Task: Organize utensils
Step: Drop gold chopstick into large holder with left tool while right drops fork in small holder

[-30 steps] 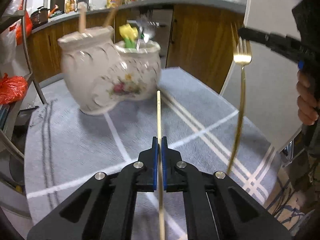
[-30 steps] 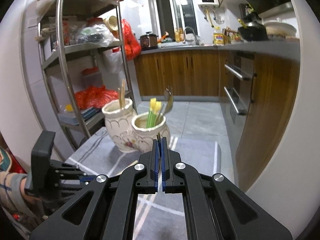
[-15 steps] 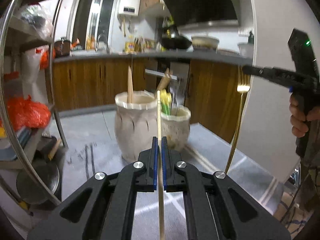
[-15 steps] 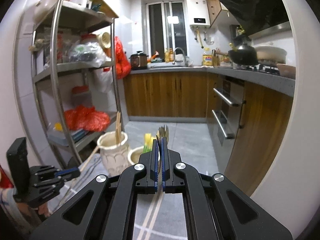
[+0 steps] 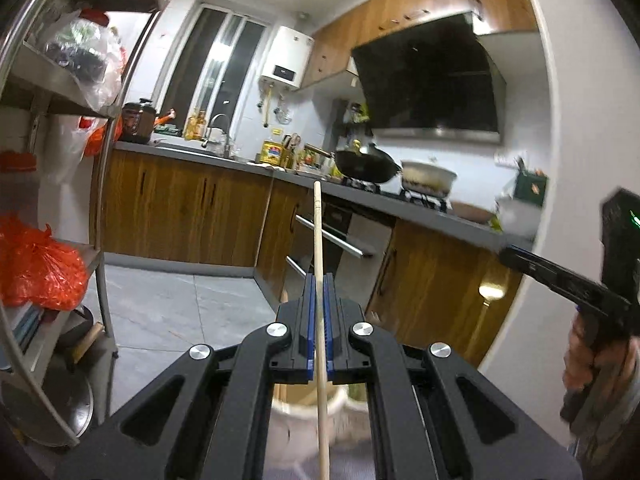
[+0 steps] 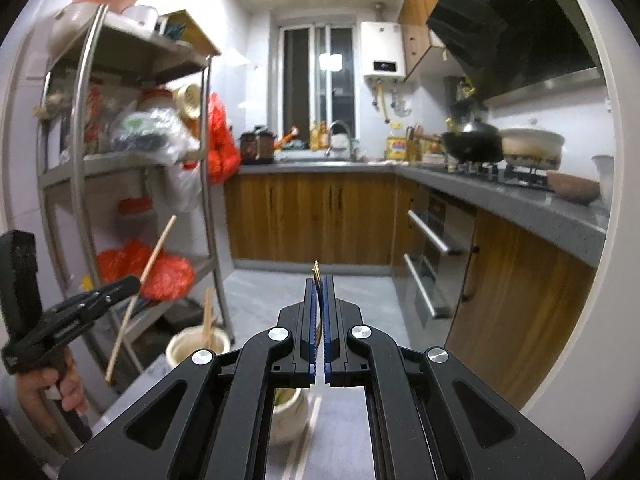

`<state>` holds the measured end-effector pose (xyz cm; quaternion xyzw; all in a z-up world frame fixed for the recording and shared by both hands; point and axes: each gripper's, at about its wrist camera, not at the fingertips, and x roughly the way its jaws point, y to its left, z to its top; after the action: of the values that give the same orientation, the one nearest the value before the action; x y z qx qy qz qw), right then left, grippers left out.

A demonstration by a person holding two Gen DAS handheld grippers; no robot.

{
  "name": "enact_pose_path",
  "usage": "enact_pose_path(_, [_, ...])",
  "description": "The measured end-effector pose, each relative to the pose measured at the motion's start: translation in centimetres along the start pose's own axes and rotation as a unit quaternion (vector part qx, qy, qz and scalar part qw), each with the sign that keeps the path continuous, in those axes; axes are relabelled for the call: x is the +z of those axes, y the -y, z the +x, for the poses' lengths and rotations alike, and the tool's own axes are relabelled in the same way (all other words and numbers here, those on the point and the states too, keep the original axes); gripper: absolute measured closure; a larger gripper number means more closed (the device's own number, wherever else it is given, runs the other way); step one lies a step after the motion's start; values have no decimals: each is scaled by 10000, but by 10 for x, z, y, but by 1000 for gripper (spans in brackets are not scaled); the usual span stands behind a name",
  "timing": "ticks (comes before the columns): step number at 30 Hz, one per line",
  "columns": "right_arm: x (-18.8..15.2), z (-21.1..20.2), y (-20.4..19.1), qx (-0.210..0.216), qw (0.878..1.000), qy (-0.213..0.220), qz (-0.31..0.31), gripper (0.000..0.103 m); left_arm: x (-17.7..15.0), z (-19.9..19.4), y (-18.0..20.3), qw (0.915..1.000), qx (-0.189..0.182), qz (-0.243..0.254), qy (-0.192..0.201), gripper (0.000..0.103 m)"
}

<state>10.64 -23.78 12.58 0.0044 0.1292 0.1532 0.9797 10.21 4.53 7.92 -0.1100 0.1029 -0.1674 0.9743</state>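
Left gripper [image 5: 319, 280] clamped on a single wooden chopstick [image 5: 318, 240]. The stick runs lengthwise through the pads: one end well forward and up, the other back under the gripper body. From the right-wrist camera it reads as steeply tilted, lower end hanging above and just to the left of the taller white jar [image 6: 199, 346].

Right gripper [image 6: 319, 280] pinched on a gold fork [image 6: 317, 276]; only the tines show past the pads, pointing up. The handle presumably hangs down behind the fingers, though I cannot see it here.

Both jars sit low on the grey cloth, under the grippers. The taller jar already holds a pair of chopsticks; the shorter jar [image 6: 289, 416] sits almost directly beneath the right gripper.

Judgement: the left hand is nearer the taller jar. The stick needs bringing more upright, its lower tip shifted over the mouth, before release. The fork looks set for the shorter jar.
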Motion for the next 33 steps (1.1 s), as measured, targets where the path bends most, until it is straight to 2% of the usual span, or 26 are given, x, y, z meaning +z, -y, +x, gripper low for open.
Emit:
enact_pose_path(5, [13,8,3,-244,9993,265,94,100,6,38,-11,9988,194,-432,82,100])
enact_pose_path(11, [9,20,10,-622,9974,333,122,100,-8,70,-10,9966,750,-266,198,100])
enact_pose_path(15, [0,31,16,-716,9968,286,231,99,-21,80,-11,9941,1056,-111,235,100])
enact_pose_path(21, [-21,53,16,-821,9964,93,198,99,-31,72,-18,9940,1087,-15,147,100])
enact_pose_path(28, [-46,67,7,-646,9975,-274,45,99,-43,44,-16,9934,1087,365,-90,100])
enact_pose_path(33, [-55,74,-4,-550,9977,-403,-51,99,-50,28,-17,9934,1057,373,-236,100])
